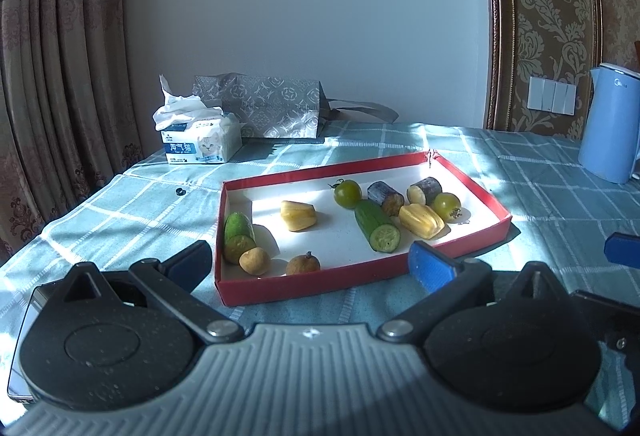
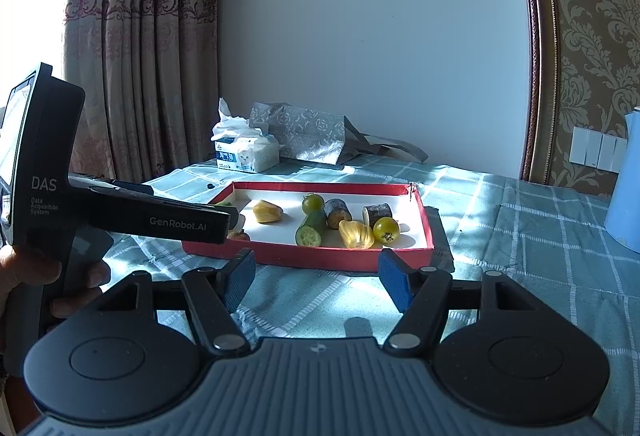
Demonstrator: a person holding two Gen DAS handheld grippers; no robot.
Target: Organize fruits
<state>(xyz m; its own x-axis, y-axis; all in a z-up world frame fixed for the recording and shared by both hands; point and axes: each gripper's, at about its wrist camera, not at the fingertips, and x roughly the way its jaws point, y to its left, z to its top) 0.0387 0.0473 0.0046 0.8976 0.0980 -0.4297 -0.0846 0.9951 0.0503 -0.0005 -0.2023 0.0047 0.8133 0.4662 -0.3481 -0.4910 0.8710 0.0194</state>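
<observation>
A red tray (image 1: 360, 282) (image 2: 304, 255) with a white floor lies on the checked cloth. It holds cucumber pieces (image 1: 378, 226) (image 1: 238, 236), two green tomatoes (image 1: 347, 193) (image 1: 446, 206), two yellow jackfruit pieces (image 1: 297, 215) (image 1: 421, 221), two sugarcane stubs (image 1: 386, 196) (image 1: 425, 190) and two longans (image 1: 254, 261) (image 1: 303, 263). My left gripper (image 1: 310, 264) is open and empty at the tray's near edge. My right gripper (image 2: 318, 278) is open and empty, just short of the tray. The left gripper's body (image 2: 120, 212) hides the tray's left end in the right wrist view.
A tissue box (image 1: 198, 140) and a grey patterned bag (image 1: 276, 108) stand at the back of the table by the wall. A blue kettle (image 1: 610, 124) stands at the right. Curtains hang at the left. A small black thing (image 1: 180, 191) lies left of the tray.
</observation>
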